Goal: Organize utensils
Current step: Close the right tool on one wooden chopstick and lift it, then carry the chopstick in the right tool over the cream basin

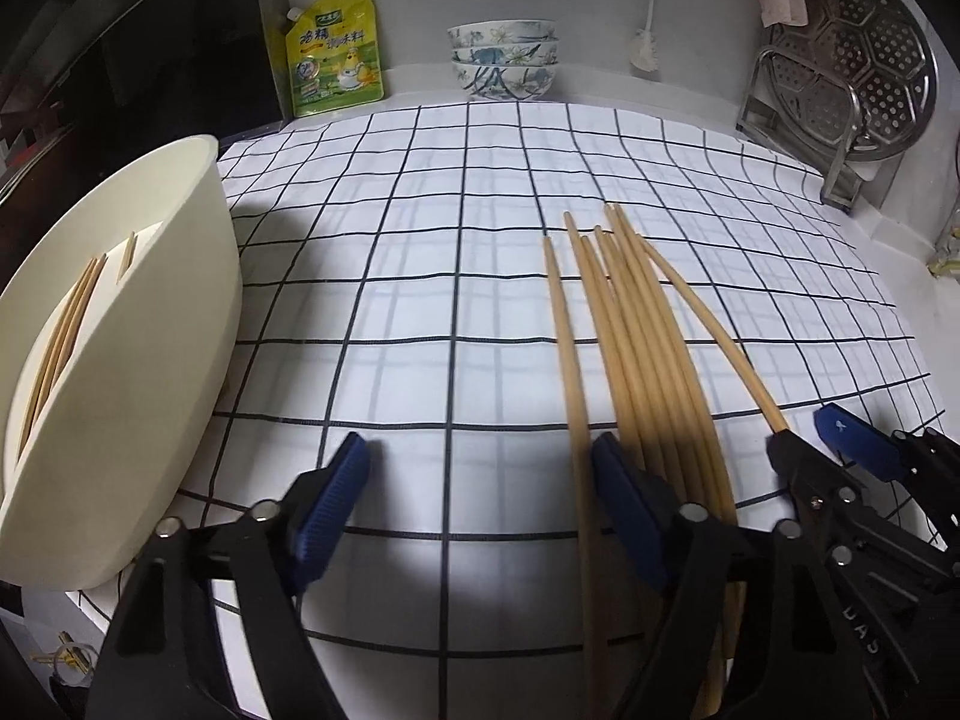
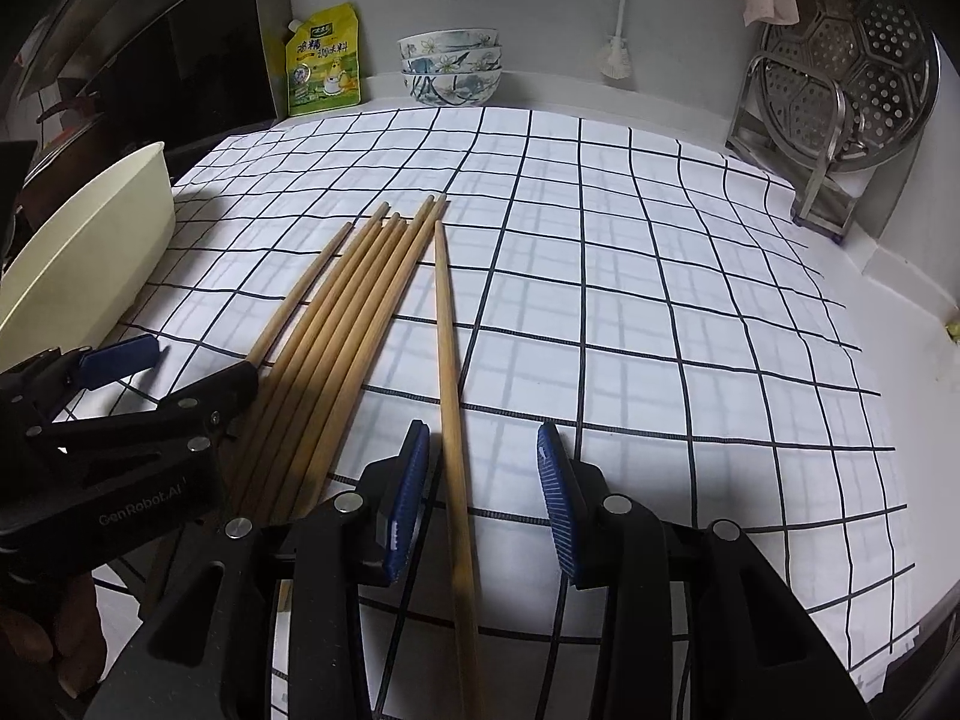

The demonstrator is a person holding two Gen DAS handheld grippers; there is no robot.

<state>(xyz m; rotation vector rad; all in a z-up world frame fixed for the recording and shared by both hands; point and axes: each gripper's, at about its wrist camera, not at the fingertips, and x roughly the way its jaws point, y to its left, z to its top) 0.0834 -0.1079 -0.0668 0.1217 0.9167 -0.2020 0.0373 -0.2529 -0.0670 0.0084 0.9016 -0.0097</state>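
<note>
Several wooden chopsticks (image 1: pixel 636 348) lie side by side on the checked cloth (image 1: pixel 456 276); they also show in the right wrist view (image 2: pixel 354 324). A cream tub (image 1: pixel 120 360) at the left holds a few chopsticks (image 1: pixel 60 336). My left gripper (image 1: pixel 480 498) is open; one chopstick (image 1: pixel 570 372) lies between its fingers. My right gripper (image 2: pixel 483 480) is open around a single chopstick (image 2: pixel 447 348), apart from the bundle. Each gripper shows in the other's view: the right (image 1: pixel 816 450), the left (image 2: pixel 180 372).
Stacked patterned bowls (image 1: pixel 504 60) and a yellow pouch (image 1: pixel 330 54) stand at the back wall. A metal steamer rack on a stand (image 1: pixel 852 72) is at the back right. The tub (image 2: pixel 90 252) sits at the cloth's left edge.
</note>
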